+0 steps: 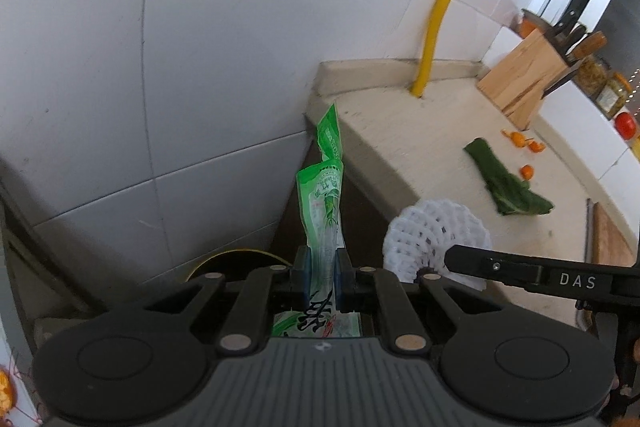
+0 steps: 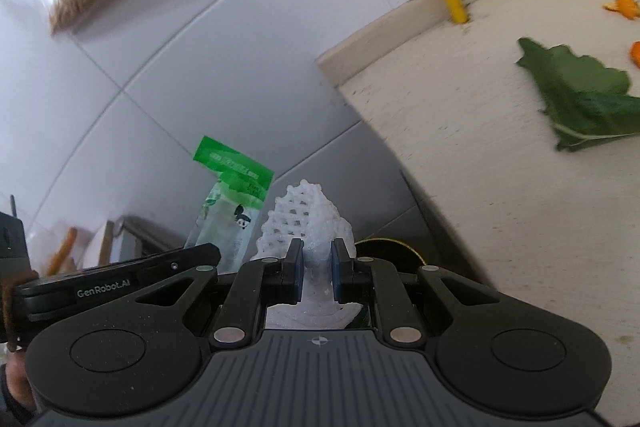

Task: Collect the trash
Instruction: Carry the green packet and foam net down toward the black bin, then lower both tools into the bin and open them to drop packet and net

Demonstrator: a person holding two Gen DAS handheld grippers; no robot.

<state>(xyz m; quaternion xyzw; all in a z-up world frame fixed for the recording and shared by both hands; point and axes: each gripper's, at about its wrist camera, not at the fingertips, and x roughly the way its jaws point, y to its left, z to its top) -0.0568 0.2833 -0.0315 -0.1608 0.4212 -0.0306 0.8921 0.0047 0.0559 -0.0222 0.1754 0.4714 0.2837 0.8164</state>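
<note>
Left gripper [image 1: 323, 267]: pads pinching the green wrapper [image 1: 326, 203], which sticks up past the fingertips, beyond the counter's end.
Right gripper [image 2: 316, 263]: jaws clamped on the white foam net [image 2: 306, 223], bulging out ahead.
Counter [image 1: 420, 147]: corner edge just right of both loads; leaf [image 2: 584, 99] and orange peels [image 1: 522, 139] lying on top.
Room: tiled wall [image 1: 160, 67] ahead, open gap below.

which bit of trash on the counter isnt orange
The green leaf lying flat mid-counter. The other scraps near it are small orange peel pieces, closer to the knife block.
</note>
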